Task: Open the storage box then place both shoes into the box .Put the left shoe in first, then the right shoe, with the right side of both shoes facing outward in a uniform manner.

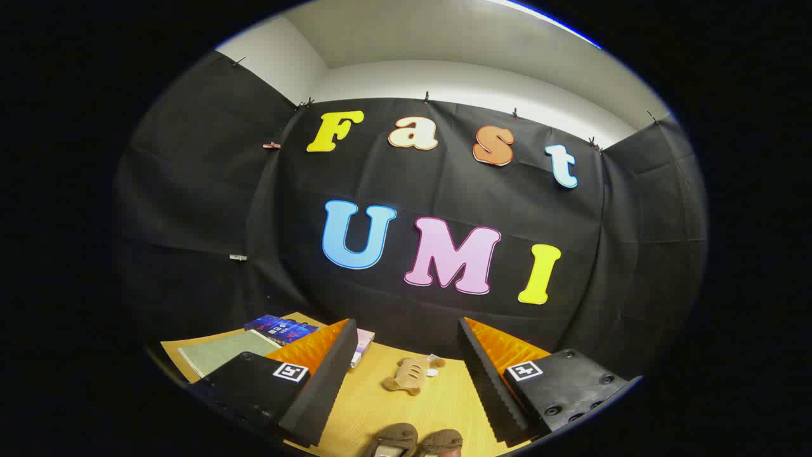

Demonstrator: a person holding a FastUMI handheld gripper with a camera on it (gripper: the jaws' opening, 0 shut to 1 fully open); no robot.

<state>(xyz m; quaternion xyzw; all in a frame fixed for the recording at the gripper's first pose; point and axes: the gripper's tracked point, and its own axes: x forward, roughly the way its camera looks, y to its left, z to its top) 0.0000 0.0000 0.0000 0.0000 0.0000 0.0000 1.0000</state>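
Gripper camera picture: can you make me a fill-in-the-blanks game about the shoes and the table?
1. The gripper has its fingers wide ____, holding nothing.
2. The pair of shoes is ____ in colour.
3. The shoes sit on a ____ table between the fingers.
4. The tan toy lies ____ the shoes, nearer the wall.

Missing words: open; brown; wooden; beyond

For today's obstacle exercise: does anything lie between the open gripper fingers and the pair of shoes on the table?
Nothing visible does. The gripper is open, and the two brown shoes lie low between its fingers on bare wooden table. The small tan toy lies beyond the shoes, not in the way.
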